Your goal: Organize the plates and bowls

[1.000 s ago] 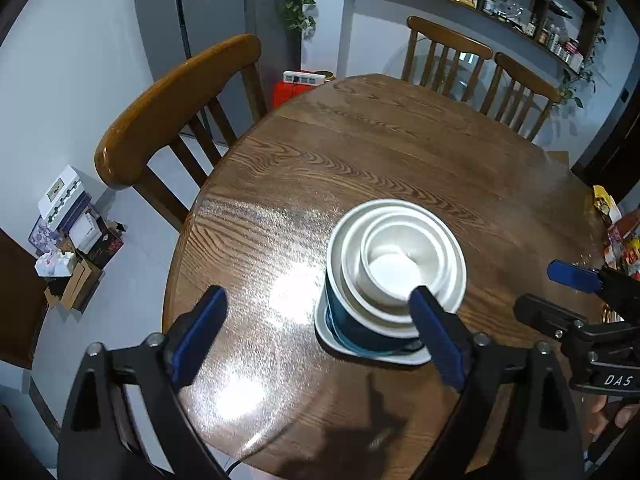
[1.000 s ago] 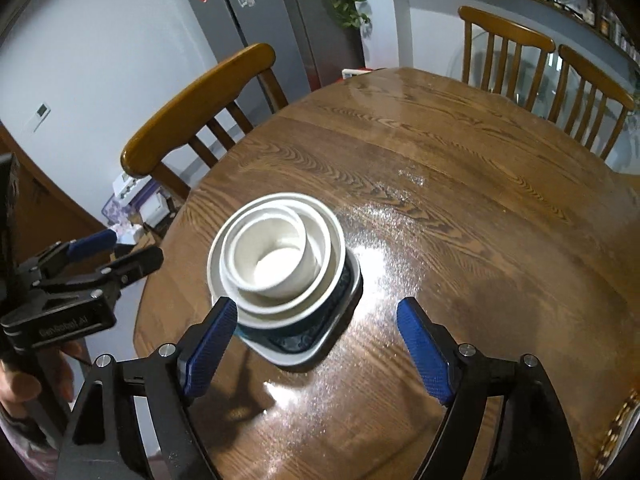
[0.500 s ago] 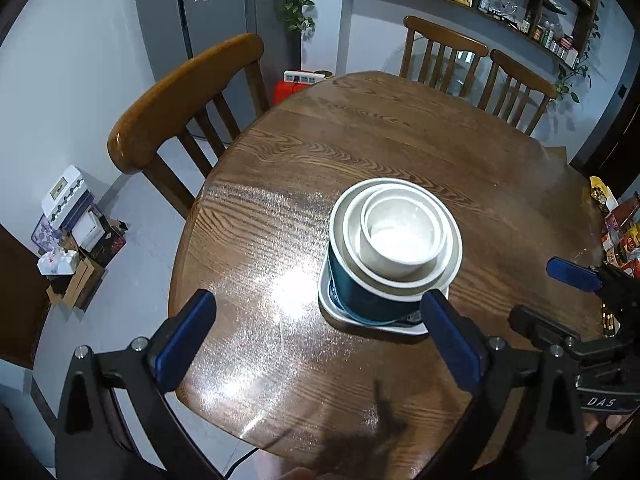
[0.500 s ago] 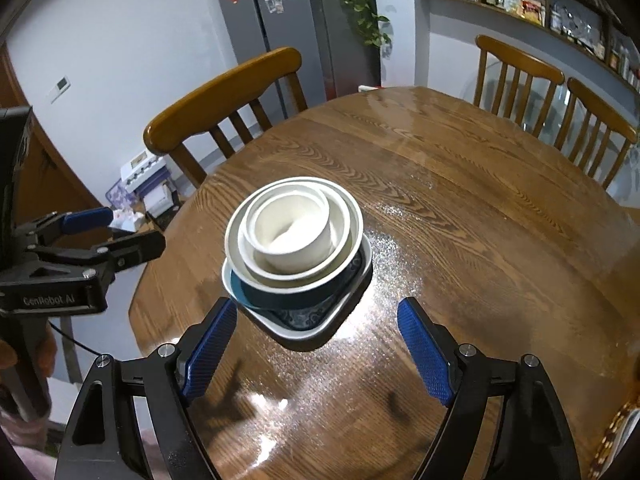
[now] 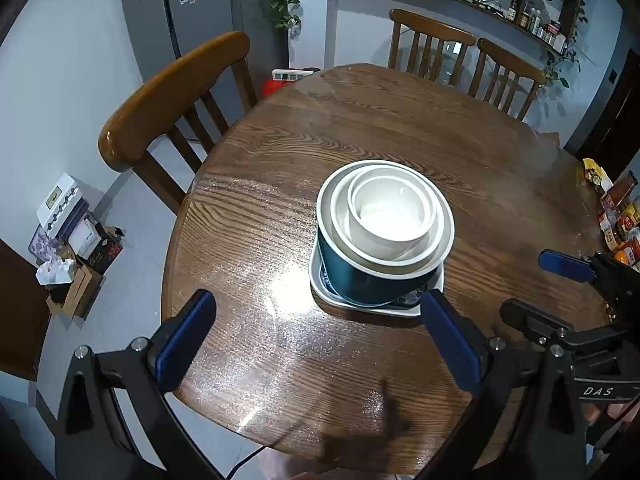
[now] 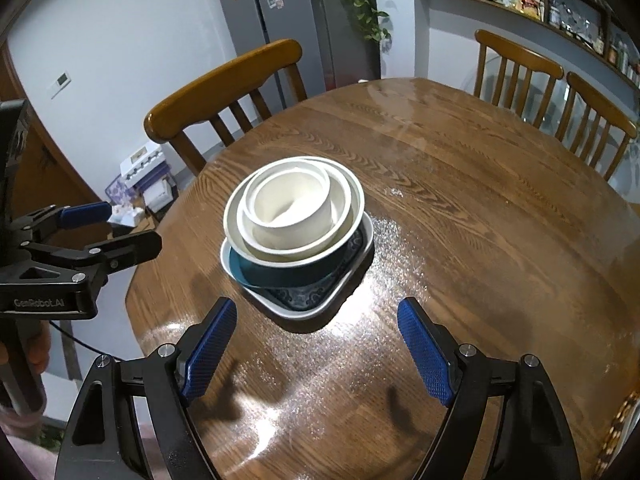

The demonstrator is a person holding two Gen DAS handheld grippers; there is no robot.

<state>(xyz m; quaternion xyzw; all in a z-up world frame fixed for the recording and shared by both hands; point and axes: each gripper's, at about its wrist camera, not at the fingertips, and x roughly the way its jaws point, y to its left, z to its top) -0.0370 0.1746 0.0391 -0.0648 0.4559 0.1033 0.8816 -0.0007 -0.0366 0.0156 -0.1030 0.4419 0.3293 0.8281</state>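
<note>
A stack stands near the middle of the round wooden table (image 5: 256,216) (image 6: 480,200). At the bottom is a white square plate (image 5: 404,307) (image 6: 298,307) with a blue pattern. On it sits a dark teal bowl (image 5: 352,280) (image 6: 280,274), which holds two nested white bowls (image 5: 390,224) (image 6: 290,216). My left gripper (image 5: 316,332) (image 6: 108,228) hangs open in front of the stack, nothing between its blue pads. My right gripper (image 6: 316,344) (image 5: 548,284) is open too, short of the plate, holding nothing.
Wooden chairs stand around the table: one at the left (image 5: 172,92) (image 6: 224,92), two at the far side (image 5: 464,52) (image 6: 552,80). Snack packets (image 5: 620,216) lie at the table's right edge. Boxes (image 5: 68,232) clutter the floor at left. A grey fridge (image 6: 296,8) stands behind.
Both grippers have drawn back from the stack, which now appears farther ahead and higher in both views. The stack itself has not moved. Both jaws stay wide.
</note>
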